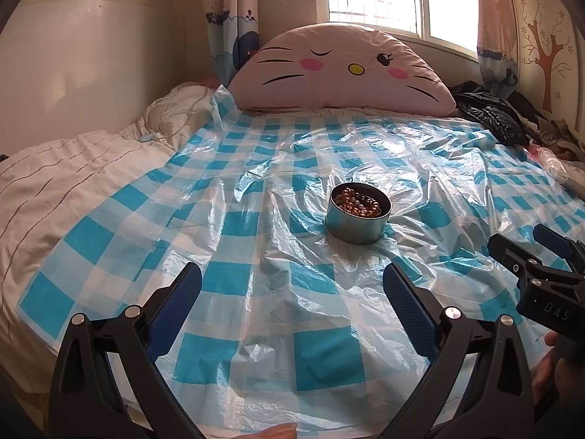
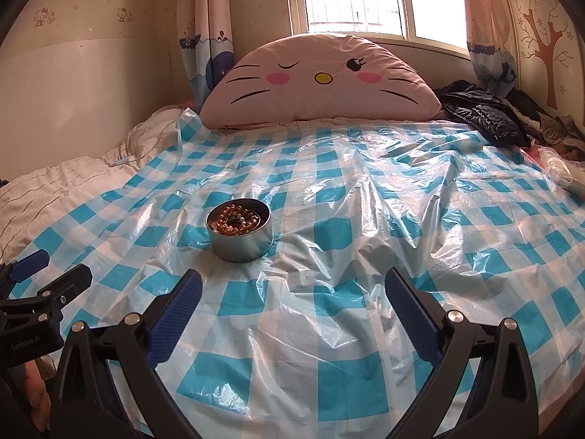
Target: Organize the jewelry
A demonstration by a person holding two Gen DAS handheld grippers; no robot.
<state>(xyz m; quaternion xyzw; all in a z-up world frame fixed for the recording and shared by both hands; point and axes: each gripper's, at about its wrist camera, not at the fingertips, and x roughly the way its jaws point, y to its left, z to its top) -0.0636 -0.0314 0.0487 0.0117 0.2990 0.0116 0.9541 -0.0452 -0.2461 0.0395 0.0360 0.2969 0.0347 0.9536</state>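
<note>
Both grippers hover near the bed's front edge, left gripper [image 1: 292,289] and right gripper [image 2: 294,291] each spread wide and empty; farther off, a round metal tin [image 1: 356,221] holding amber bead jewelry [image 1: 360,201] sits on the blue-checked plastic sheet [image 1: 256,226], before the pink cat cushion [image 1: 340,69]

Two markings can be read. In the left wrist view, the pale letters "DAS" stand on the black plastic body of the right gripper [image 1: 548,252], at the right edge of the picture. In the right wrist view, small pale lettering on the black plastic body of the left gripper [image 2: 51,267] reads roughly "GenRobot.AI", though it is too small to be sure.
</note>
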